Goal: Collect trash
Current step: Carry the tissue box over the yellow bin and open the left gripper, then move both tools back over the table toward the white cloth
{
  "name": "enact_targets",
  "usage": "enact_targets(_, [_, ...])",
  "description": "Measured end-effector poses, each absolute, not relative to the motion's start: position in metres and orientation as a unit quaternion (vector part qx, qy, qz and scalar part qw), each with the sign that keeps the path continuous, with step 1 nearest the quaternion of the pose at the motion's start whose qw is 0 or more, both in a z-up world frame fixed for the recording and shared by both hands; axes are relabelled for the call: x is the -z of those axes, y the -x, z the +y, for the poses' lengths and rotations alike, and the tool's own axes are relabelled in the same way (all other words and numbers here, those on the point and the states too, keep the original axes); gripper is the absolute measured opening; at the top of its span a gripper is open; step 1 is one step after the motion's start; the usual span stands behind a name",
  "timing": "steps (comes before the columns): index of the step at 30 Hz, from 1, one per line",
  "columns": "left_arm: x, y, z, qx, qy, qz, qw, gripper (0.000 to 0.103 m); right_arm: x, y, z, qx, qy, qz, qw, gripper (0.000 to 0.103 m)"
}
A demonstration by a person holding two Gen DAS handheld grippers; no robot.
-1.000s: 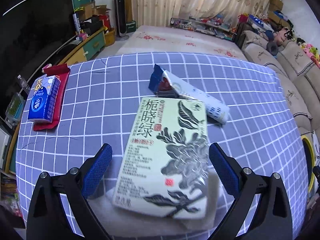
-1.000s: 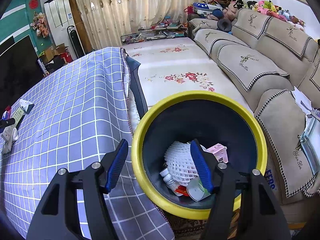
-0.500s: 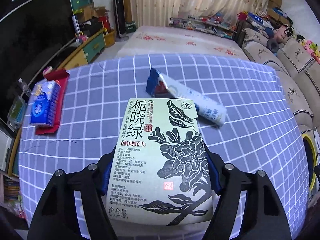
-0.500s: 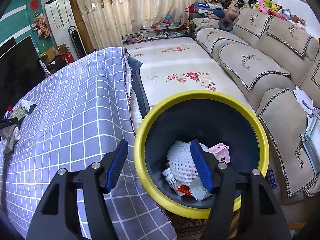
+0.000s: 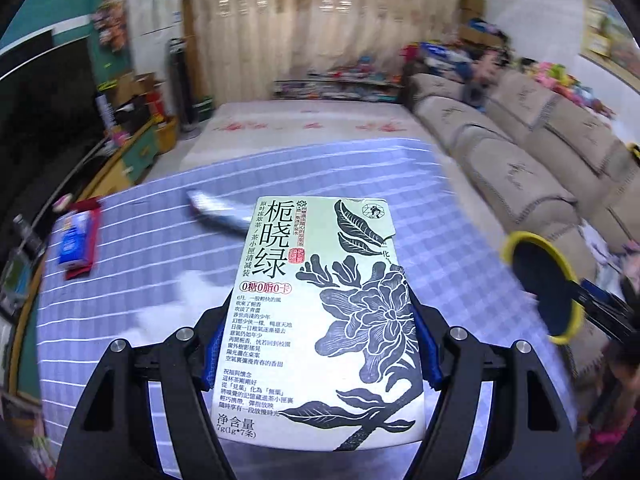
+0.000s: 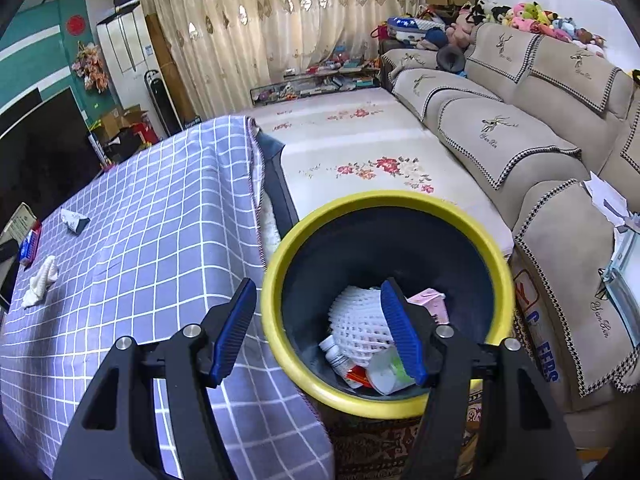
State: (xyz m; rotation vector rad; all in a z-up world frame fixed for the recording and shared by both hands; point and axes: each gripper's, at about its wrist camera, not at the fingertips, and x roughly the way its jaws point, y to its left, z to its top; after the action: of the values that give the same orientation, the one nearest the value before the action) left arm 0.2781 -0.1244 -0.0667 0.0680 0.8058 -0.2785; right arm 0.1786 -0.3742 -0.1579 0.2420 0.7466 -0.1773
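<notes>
**Tea packet clamped in my left gripper, bin waiting under the right**

The pale green, flat paper tea packet [image 5: 320, 320] with black flower artwork and Chinese print is sitting between the blue pads of my left gripper [image 5: 322, 344], and I am reading the grip as firm: the jaws have just been closing and the pads are now pressing on both long edges of the packet. It is being held above the purple-and-white checked tablecloth [image 5: 140, 280], which is smearing with motion blur in my left wrist view.

On the cloth beyond the packet, a blue-and-white crinkled wrapper [image 5: 218, 212] is lying near the middle, and a blue tissue pack [image 5: 74, 240] is resting on a red cloth by the left edge. The round, dark bin with a yellow rim [image 5: 544, 280] is showing off to the right, beside the table.

My right gripper [image 6: 320, 332] is hanging with its jaws standing apart and nothing between them, over that same bin's rim [image 6: 276, 272]. Inside the bin I am seeing white foam netting [image 6: 360, 320], a small bottle and pink paper. A crumpled white tissue [image 6: 40, 280] is lying on the cloth at the far left.
</notes>
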Motion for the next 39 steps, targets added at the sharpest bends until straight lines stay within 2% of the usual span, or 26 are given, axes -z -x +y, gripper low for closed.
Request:
enact_targets(11, [0.077, -0.239, -0.294, 0.284, -0.074, 0.402, 0.867, 0.072, 0.151, -0.122, -0.436, 0.14, -0.154, 0.334, 0.92, 0.062])
enact_targets(21, [0.118, -0.256, -0.424, 0.301, -0.105, 0.437, 0.841, 0.072, 0.158, -0.108, -0.471, 0.157, -0.17, 0.335, 0.913, 0.063])
enact_targets(28, [0.152, -0.28, -0.466, 0.291, -0.114, 0.473, 0.823, 0.072, 0.158, -0.103, -0.487, 0.168, -0.173, 0.336, 0.91, 0.063])
enact_targets(33, [0.157, -0.287, -0.473, 0.282, -0.11, 0.471, 0.828, 0.086, 0.161, -0.099, -0.496, 0.177, -0.181, 0.337, 0.907, 0.065])
enact_targets(39, [0.136, -0.279, -0.448, 0.284, -0.09, 0.452, 0.84, 0.088, 0.162, -0.1, -0.492, 0.17, -0.181, 0.339, 0.908, 0.065])
